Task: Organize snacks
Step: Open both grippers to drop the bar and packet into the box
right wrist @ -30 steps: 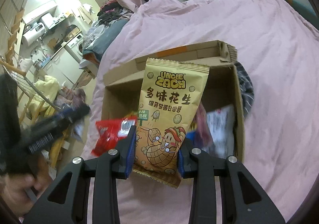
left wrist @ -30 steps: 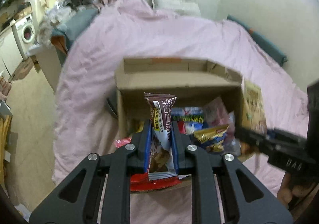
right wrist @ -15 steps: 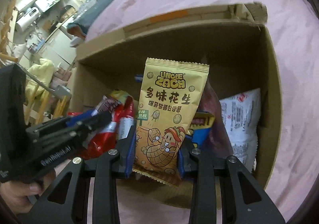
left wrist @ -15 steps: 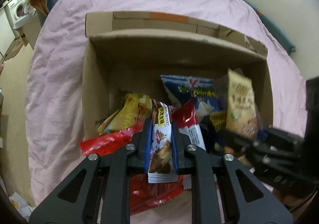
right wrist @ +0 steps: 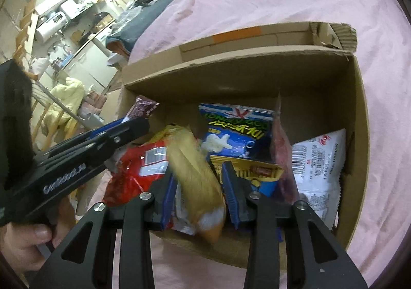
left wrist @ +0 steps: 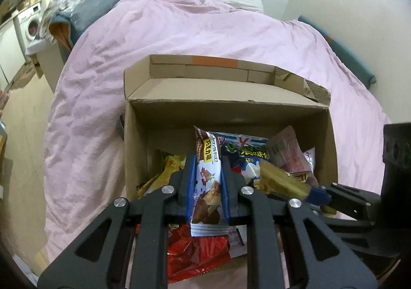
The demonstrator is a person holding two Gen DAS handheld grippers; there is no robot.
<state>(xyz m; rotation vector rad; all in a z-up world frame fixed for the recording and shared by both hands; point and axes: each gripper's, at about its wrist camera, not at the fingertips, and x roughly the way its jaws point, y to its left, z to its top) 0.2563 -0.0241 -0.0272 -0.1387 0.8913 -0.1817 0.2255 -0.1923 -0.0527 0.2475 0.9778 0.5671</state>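
Your left gripper (left wrist: 207,187) is clamped on a brown chocolate bar wrapper (left wrist: 207,181), held upright over the near-left part of the open cardboard box (left wrist: 226,119). Part the jaws only once the wrapper's lower edge is in among the packets; in my judgement a drop from this height would land it on the red packet (left wrist: 197,255) draped over the near rim. Your right gripper (right wrist: 197,193) has just been opening: its jaws stand apart and the yellow peanut bag (right wrist: 195,175) is blurred between them, evidently slipping down into the box. Hold that hand steady until the bag settles, then lift straight out clear of the blue packet (right wrist: 236,132) and the white packet (right wrist: 318,168). The box sits on a pink duvet (left wrist: 159,39), a soft footing, so avoid pressing on the rim. A washing machine (left wrist: 28,26) and piled clothes stand beyond at left.
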